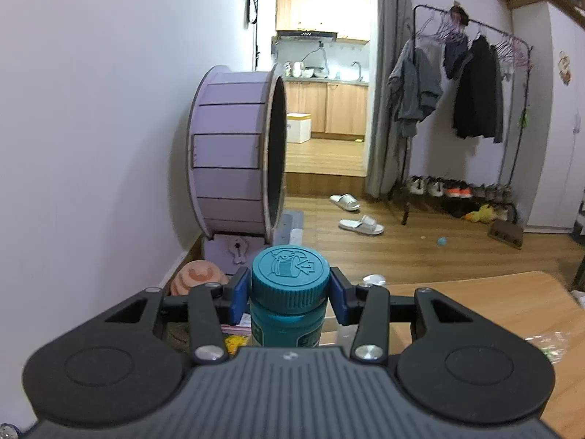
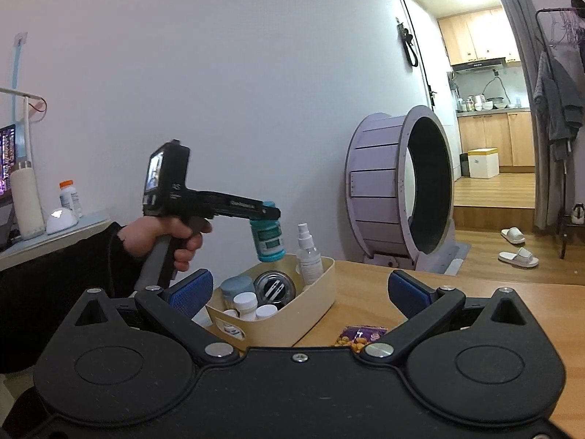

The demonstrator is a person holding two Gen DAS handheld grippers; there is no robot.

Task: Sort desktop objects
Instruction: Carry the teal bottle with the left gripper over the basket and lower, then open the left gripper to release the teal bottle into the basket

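My left claw (image 1: pixel 289 294) grips the teal pill bottle (image 1: pixel 287 292) by its cap, hanging it over the beige bin (image 2: pixel 292 314) for dropping; right claw (image 2: pixel 298 292) gapes, empty.

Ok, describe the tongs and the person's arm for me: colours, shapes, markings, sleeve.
Both tongs are matte black, with round hinge discs, silver screws, angular linkage arms and blue textured pads. The left tongs have a ribbed grey deck; in the right wrist view they show a pistol grip, a rear screen and small white lettering. The left hand is bare, with a black sleeve. The right tongs look alike.
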